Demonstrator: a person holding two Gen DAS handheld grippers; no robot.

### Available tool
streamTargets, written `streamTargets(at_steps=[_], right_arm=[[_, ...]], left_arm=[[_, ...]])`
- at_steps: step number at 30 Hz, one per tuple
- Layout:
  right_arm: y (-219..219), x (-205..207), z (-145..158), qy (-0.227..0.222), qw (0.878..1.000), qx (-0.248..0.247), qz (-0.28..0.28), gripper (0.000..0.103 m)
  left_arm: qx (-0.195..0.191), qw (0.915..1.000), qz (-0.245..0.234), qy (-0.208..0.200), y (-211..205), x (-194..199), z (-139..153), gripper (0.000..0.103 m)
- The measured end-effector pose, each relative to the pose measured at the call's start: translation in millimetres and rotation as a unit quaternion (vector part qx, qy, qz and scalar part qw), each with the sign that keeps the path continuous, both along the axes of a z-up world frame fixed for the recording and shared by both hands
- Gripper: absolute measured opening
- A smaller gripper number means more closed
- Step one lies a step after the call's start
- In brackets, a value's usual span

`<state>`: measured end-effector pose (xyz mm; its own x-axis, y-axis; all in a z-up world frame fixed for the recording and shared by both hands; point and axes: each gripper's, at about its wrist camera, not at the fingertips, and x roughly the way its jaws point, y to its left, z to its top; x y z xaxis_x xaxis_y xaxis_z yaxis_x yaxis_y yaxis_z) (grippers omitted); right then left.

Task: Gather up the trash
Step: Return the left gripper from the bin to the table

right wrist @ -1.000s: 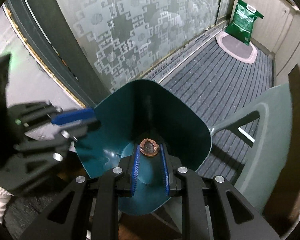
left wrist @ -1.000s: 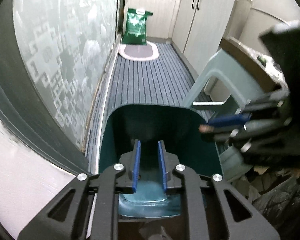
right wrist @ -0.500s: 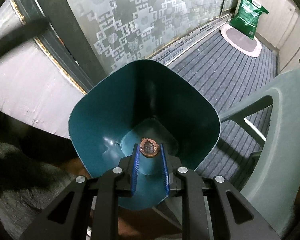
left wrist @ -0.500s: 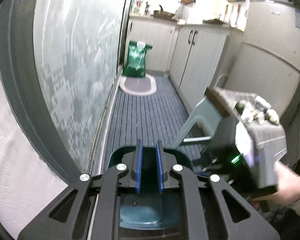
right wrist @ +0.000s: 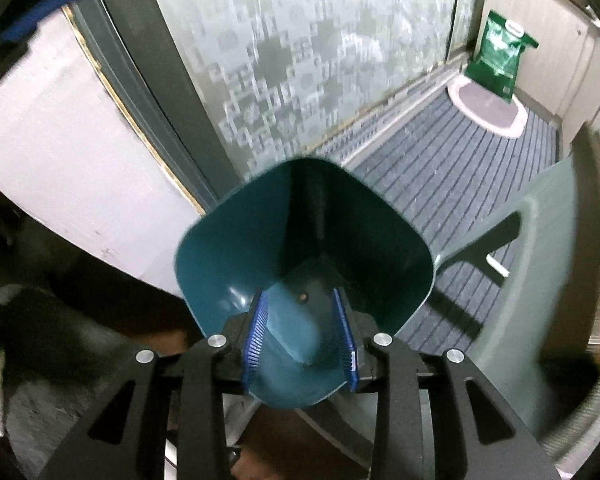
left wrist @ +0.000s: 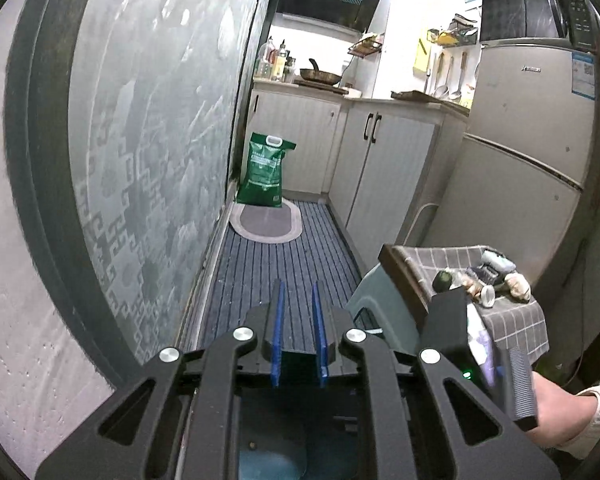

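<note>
Narrow kitchen: striped floor mat (left wrist: 284,280), frosted patterned door (left wrist: 140,140), fridge (left wrist: 532,128), its writing too small to read. Teal bin (right wrist: 300,240) stands upright, mouth up, beside the stool (right wrist: 548,280). Your right gripper (right wrist: 300,300) just opened over it, empty; small scrap (right wrist: 301,297) lies on the bin floor. Left gripper (left wrist: 298,300) nearly closed, empty.

bin (right wrist: 228,256): glossy teal plastic | floor mat (left wrist: 284,292): ribbed, matt | door glass (right wrist: 308,48): frosted, patterned | stool (right wrist: 548,264): smooth plastic
</note>
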<state>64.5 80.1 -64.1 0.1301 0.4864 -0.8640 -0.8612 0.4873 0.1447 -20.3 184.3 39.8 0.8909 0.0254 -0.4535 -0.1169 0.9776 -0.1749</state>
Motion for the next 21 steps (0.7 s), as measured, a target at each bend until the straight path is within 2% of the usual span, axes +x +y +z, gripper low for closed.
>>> streamTargets(at_steps=[7, 10, 11, 12, 21], right_arm=[[-28, -1, 51, -0.034, 0.998, 0.061, -0.009, 0.033], [-46, 2, 67, -0.05, 0.996, 0.077, -0.02, 0.033], [-55, 5, 73, -0.056, 0.995, 0.083, -0.028, 0.033], [-60, 7, 76, -0.06, 0.994, 0.085, -0.033, 0.033], [-127, 34, 93, -0.084, 0.987, 0.099, -0.096, 0.033]], left_arm=[[0.001, 0.9999, -0.009, -0.014, -14, 9, 10, 0.02], [0.0, 0.9998, -0.016, -0.014, -21, 16, 11, 0.024], [0.001, 0.9997, -0.02, -0.014, -26, 20, 11, 0.028], [0.003, 0.9996, -0.024, -0.012, -30, 23, 10, 0.034], [0.021, 0.9973, -0.069, 0.011, -75, 53, -4, 0.037]])
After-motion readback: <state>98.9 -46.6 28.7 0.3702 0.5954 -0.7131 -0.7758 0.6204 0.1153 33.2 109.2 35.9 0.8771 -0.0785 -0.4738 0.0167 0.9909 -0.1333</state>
